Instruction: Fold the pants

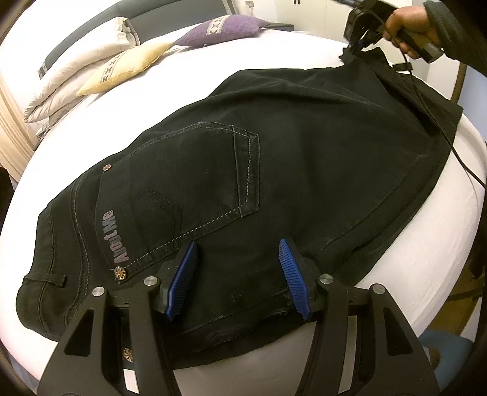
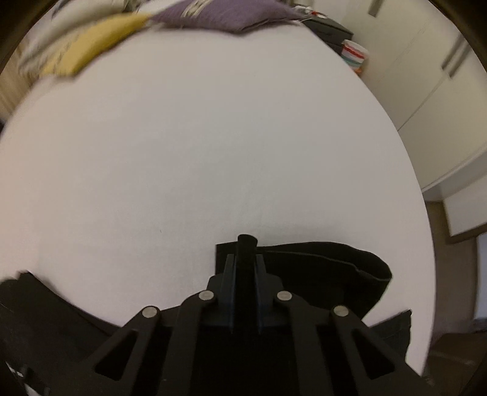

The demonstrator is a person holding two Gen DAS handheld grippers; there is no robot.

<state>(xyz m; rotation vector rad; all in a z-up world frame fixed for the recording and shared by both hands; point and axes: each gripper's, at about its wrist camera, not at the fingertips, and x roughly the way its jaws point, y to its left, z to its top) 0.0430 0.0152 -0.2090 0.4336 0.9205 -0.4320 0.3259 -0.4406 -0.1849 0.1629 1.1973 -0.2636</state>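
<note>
The pants [image 1: 274,170] lay across the bed [image 1: 182,85], legs apparently already stacked but no crosswise fold made; the right gripper [image 2: 245,259] pinched their hem, the left gripper [image 1: 239,274] hovered open above the waist.

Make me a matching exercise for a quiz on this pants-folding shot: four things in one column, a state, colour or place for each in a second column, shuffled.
Things:
1. left gripper
2. right gripper
3. purple cushion
4. back pocket

States:
A. lies near the head of the bed
B. shut on a fold of the black pants
C. open, blue pads apart over the waist end
D. outlined in pale stitching, facing up

Pairs: 1-C, 2-B, 3-A, 4-D
</note>
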